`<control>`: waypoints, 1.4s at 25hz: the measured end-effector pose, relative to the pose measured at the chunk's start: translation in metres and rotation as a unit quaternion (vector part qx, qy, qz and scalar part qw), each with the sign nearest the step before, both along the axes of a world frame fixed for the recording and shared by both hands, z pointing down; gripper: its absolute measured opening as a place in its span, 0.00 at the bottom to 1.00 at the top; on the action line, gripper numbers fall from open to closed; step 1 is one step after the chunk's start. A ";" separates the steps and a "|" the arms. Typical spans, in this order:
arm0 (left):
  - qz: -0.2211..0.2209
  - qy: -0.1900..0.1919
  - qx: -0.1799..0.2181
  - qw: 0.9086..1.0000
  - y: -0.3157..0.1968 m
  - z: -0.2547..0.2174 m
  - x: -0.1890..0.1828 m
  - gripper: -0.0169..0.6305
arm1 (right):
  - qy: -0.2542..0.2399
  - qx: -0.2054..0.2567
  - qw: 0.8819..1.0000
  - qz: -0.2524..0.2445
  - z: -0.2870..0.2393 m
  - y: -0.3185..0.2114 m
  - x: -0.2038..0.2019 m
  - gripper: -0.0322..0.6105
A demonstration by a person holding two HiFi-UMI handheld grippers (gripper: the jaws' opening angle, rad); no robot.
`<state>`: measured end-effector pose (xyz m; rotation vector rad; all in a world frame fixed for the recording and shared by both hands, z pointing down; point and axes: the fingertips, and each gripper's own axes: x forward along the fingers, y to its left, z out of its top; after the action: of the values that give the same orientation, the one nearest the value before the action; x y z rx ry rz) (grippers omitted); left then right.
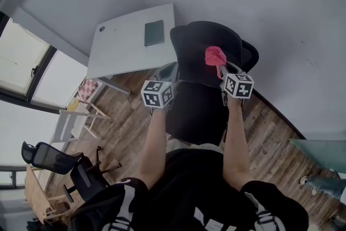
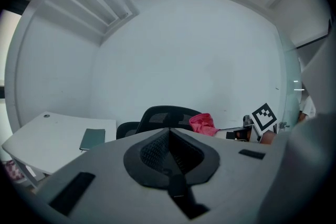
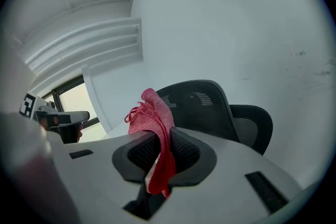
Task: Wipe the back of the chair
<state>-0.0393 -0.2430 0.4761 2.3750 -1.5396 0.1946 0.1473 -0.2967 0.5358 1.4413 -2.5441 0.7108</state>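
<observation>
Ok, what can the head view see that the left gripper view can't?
Only the head view shows the wooden floor, a second office chair down there, and the person's arms. Only the left gripper view shows that the left tongs are shut and empty. Both show the black mesh chair, the pink cloth held by the right tongs, the white table and the dark notebook on it.

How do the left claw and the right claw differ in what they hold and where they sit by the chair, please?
The left claw is shut on nothing, while the right claw is shut on a red cloth. In the head view the right claw sits over the backrest of the black chair, while the left claw sits at its edge, nearer the white table. Both point toward the chair.
</observation>
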 end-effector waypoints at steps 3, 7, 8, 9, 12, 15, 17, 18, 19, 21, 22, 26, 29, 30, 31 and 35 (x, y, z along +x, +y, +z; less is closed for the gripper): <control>0.000 -0.001 -0.002 1.000 -0.013 0.001 0.008 0.06 | -0.002 0.001 1.000 -0.005 0.002 -0.010 0.005 0.16; 0.015 -0.009 -0.006 1.000 -0.028 0.004 0.021 0.06 | -0.004 0.006 1.000 -0.005 -0.002 -0.022 0.004 0.16; 0.020 -0.010 -0.008 1.000 -0.032 0.006 0.023 0.06 | -0.005 0.008 1.000 -0.006 -0.002 -0.024 0.002 0.16; 0.025 -0.010 -0.009 1.000 -0.036 0.007 0.024 0.06 | -0.005 0.009 1.000 -0.006 -0.003 -0.027 0.000 0.16; 0.037 -0.007 -0.010 0.999 -0.049 0.010 0.025 0.06 | -0.001 0.014 1.000 -0.008 -0.006 -0.034 -0.011 0.16; 0.048 -0.001 -0.008 0.999 -0.062 0.010 0.026 0.06 | 0.006 0.023 1.000 -0.009 -0.014 -0.045 -0.020 0.16; 0.058 0.001 -0.007 0.998 -0.071 0.010 0.025 0.06 | 0.008 0.026 1.000 -0.007 -0.018 -0.053 -0.027 0.16; 0.063 0.002 -0.007 0.998 -0.076 0.011 0.023 0.06 | 0.009 0.026 1.000 -0.006 -0.018 -0.056 -0.031 0.16; 0.066 0.003 -0.008 0.998 -0.080 0.012 0.018 0.06 | 0.012 0.026 1.000 -0.005 -0.017 -0.059 -0.037 0.16; 0.070 0.007 -0.010 0.997 -0.087 0.014 0.007 0.06 | 0.017 0.023 1.000 -0.005 -0.014 -0.064 -0.052 0.16; 0.071 0.009 -0.010 0.997 -0.091 0.014 0.000 0.06 | 0.019 0.022 1.000 -0.006 -0.012 -0.066 -0.060 0.16; 0.074 0.017 -0.012 0.997 -0.103 0.016 -0.027 0.06 | 0.029 0.016 0.999 -0.008 -0.007 -0.073 -0.091 0.16; 0.072 0.021 -0.015 0.997 -0.111 0.020 -0.049 0.06 | 0.033 0.010 0.999 -0.012 0.000 -0.080 -0.116 0.16; 0.071 0.022 -0.016 0.997 -0.114 0.021 -0.057 0.06 | 0.035 0.008 0.999 -0.013 0.002 -0.082 -0.124 0.16; 0.069 0.024 -0.017 0.997 -0.116 0.022 -0.065 0.06 | 0.037 0.006 0.999 -0.014 0.005 -0.084 -0.133 0.16; 0.065 0.027 -0.019 0.997 -0.125 0.024 -0.092 0.06 | 0.043 -0.003 0.999 -0.013 0.013 -0.094 -0.160 0.16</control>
<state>-0.1308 -0.3681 0.5004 2.4318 -1.3461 0.1863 -0.0128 -0.3910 0.5488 1.4022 -2.4894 0.6367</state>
